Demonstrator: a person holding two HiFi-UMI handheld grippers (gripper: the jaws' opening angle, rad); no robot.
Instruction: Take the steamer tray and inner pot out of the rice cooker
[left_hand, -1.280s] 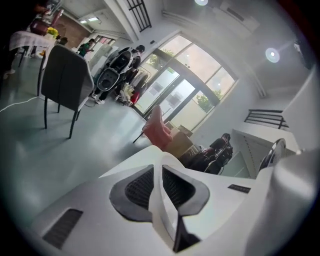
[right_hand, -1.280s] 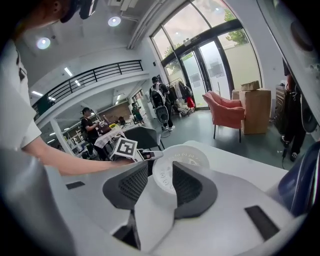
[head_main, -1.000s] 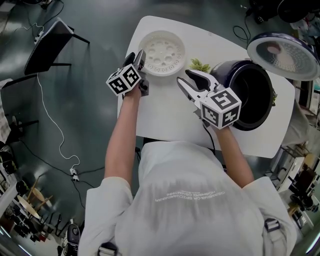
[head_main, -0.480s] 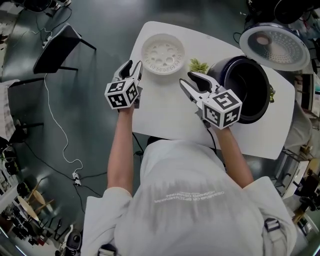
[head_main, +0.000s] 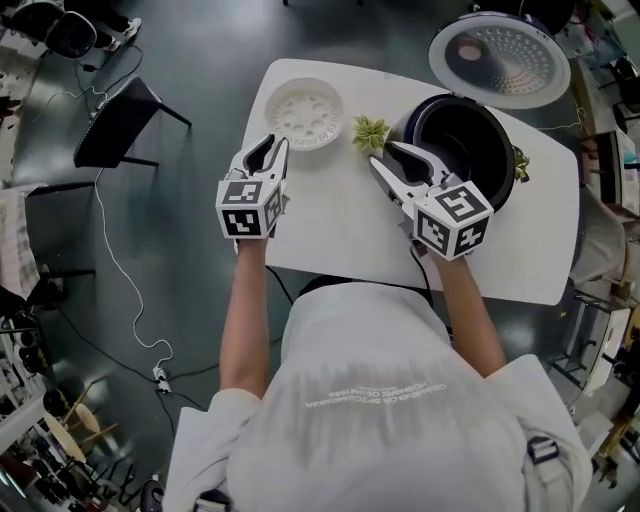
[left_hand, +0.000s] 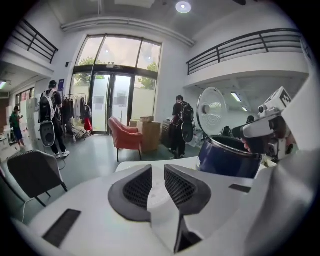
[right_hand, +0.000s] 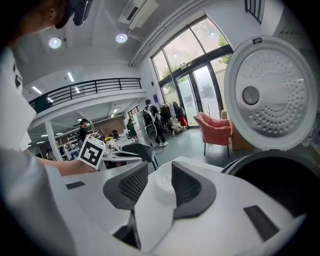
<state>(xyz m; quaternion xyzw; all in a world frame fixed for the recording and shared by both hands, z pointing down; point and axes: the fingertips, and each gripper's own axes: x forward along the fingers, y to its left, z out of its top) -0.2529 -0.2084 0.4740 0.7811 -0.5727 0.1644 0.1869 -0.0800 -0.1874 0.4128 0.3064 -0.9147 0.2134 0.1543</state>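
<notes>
The steamer tray (head_main: 308, 113) already lies on the white table (head_main: 330, 230), near its far left corner and well apart from the open rice cooker (head_main: 412, 122). The inner pot (head_main: 470, 145) seems to be inside it, so 1 of 2 removals is left. The left gripper (head_main: 272, 150) is closing on nothing. The right gripper (head_main: 385, 158), jaws apart and empty, is beside the cooker's rim.

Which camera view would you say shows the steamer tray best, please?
The head view: the steamer tray lies whole on the table, its holes plain. The right gripper view shows only a pale round part between its jaws; the left gripper view, a pale sliver between its closing jaws.
</notes>
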